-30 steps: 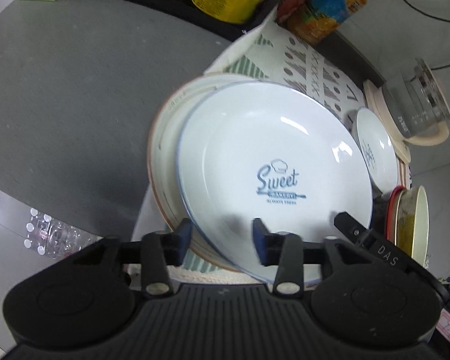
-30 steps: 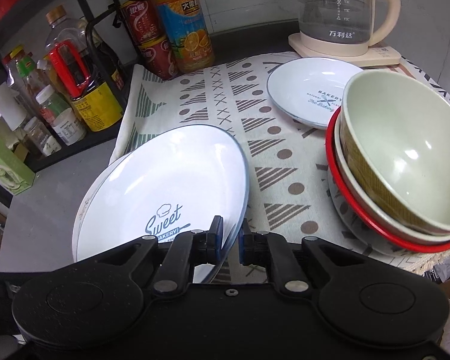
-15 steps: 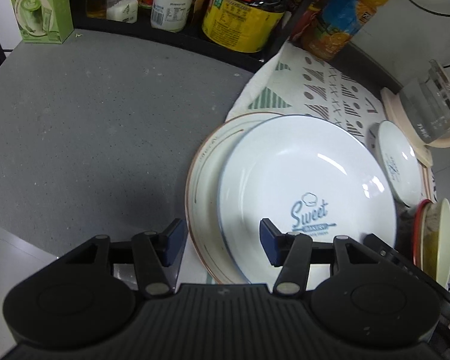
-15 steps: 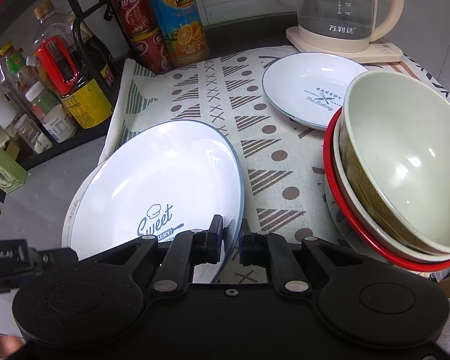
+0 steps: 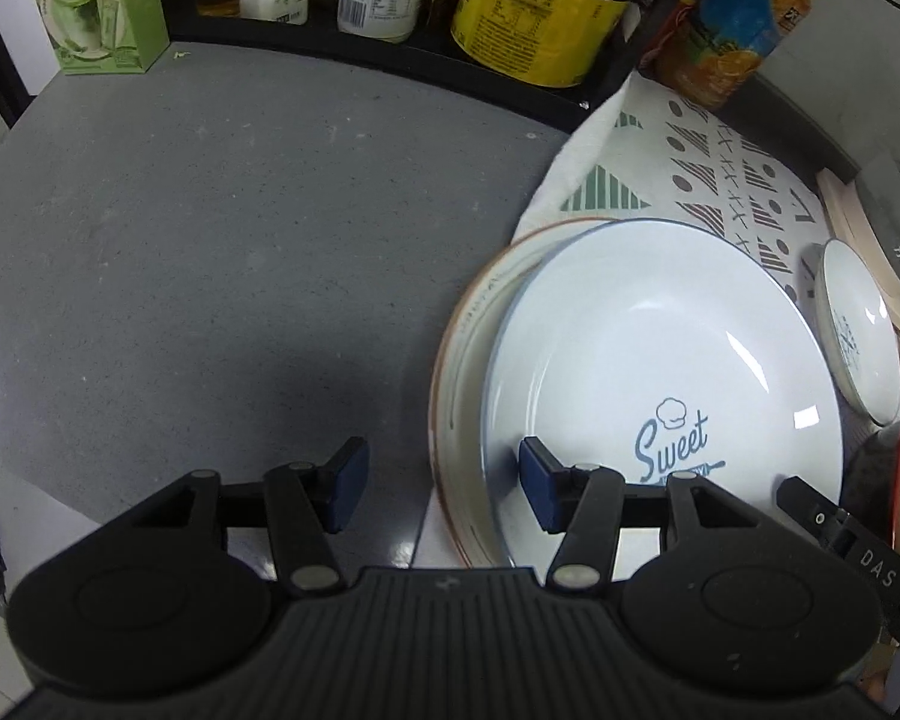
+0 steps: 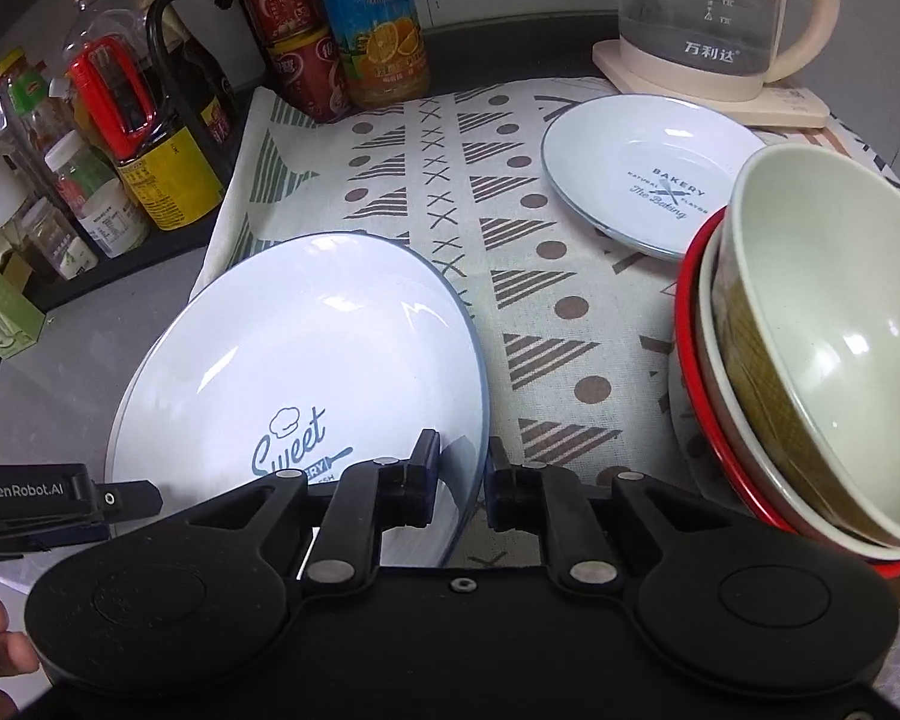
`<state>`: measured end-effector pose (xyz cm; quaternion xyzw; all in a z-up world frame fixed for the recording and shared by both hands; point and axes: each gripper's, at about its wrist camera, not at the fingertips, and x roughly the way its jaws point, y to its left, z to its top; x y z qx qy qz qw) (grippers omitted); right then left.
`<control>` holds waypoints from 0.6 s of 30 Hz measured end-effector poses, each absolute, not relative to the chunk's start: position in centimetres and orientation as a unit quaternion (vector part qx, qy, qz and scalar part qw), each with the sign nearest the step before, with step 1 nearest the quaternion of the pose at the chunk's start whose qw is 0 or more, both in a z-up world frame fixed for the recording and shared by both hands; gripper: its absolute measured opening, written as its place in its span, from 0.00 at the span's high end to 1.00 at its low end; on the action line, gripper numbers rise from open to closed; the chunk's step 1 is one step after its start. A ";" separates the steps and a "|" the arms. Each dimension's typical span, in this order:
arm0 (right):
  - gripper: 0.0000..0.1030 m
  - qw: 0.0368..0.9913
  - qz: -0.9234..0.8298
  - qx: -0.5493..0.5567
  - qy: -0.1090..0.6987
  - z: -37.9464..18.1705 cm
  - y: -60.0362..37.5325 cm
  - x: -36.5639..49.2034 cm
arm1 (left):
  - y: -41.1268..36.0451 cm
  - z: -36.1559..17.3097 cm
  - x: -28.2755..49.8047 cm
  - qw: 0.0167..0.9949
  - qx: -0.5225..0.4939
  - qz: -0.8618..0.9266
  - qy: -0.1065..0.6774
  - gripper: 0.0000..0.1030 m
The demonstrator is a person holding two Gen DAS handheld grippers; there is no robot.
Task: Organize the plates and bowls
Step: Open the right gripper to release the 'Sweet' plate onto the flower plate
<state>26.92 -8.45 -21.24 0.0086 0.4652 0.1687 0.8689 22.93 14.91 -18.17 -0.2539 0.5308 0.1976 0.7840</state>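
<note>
A white "Sweet" plate [image 6: 294, 354] with a blue rim lies on a larger brown-rimmed plate [image 5: 468, 348]; it also shows in the left wrist view [image 5: 660, 348]. My right gripper [image 6: 461, 483] straddles the Sweet plate's near rim, its jaws slightly parted. My left gripper [image 5: 438, 483] is open and empty at the plates' left edge, one finger over the Sweet plate. A small "Bakery" plate [image 6: 642, 171] lies on the patterned cloth [image 6: 498, 252]. A stack of bowls [image 6: 810, 348] with a red-rimmed one stands at the right.
A glass kettle [image 6: 714, 18] on its base stands at the back right. Bottles, cans and jars [image 6: 342, 30] crowd the rack at the back left. A green box [image 5: 99, 6] stands on the grey counter [image 5: 210, 228] left of the plates.
My left gripper has drawn back and to the left, off the plate stack, with more grey counter in view. My right gripper's jaws have parted slightly at the Sweet plate's rim.
</note>
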 end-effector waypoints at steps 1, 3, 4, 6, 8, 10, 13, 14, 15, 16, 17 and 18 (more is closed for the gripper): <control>0.85 0.868 0.170 0.009 0.466 -21.4 -8.4 27.0 | 15.0 -18.2 23.0 0.786 -0.249 0.197 0.531 0.48; 0.85 0.866 0.172 0.009 0.470 -21.6 -8.2 27.1 | 15.3 -18.3 23.0 0.786 -0.250 0.196 0.531 0.48; 0.84 0.865 0.172 0.008 0.471 -21.7 -8.1 27.1 | 15.5 -18.4 22.9 0.784 -0.254 0.196 0.531 0.48; 0.83 0.864 0.174 0.001 0.473 -21.8 -7.8 27.2 | 15.8 -18.4 22.9 0.783 -0.255 0.203 0.530 0.48; 0.83 0.856 0.182 -0.004 0.483 -22.1 -7.5 27.5 | 16.1 -18.4 23.0 0.785 -0.252 0.205 0.528 0.48; 0.82 0.853 0.185 0.000 0.488 -22.4 -7.5 27.6 | 16.3 -18.5 23.0 0.783 -0.257 0.203 0.528 0.48; 0.82 0.853 0.185 -0.010 0.487 -22.4 -7.2 27.8 | 16.2 -18.5 23.2 0.783 -0.252 0.202 0.531 0.48; 0.81 0.853 0.185 -0.010 0.488 -22.4 -7.2 27.9 | 16.1 -18.5 23.2 0.783 -0.249 0.203 0.533 0.48; 0.78 0.852 0.184 -0.008 0.491 -22.5 -7.3 28.0 | 16.0 -18.5 23.3 0.782 -0.248 0.204 0.535 0.48; 0.76 0.851 0.181 -0.007 0.494 -22.6 -7.4 28.0 | 16.0 -18.5 23.6 0.780 -0.247 0.207 0.536 0.48; 0.76 0.849 0.179 -0.007 0.496 -22.6 -7.5 28.1 | 16.0 -18.4 23.6 0.780 -0.245 0.209 0.536 0.48; 0.76 0.848 0.181 -0.011 0.499 -22.6 -7.5 28.0 | 15.9 -18.2 23.7 0.781 -0.244 0.209 0.535 0.48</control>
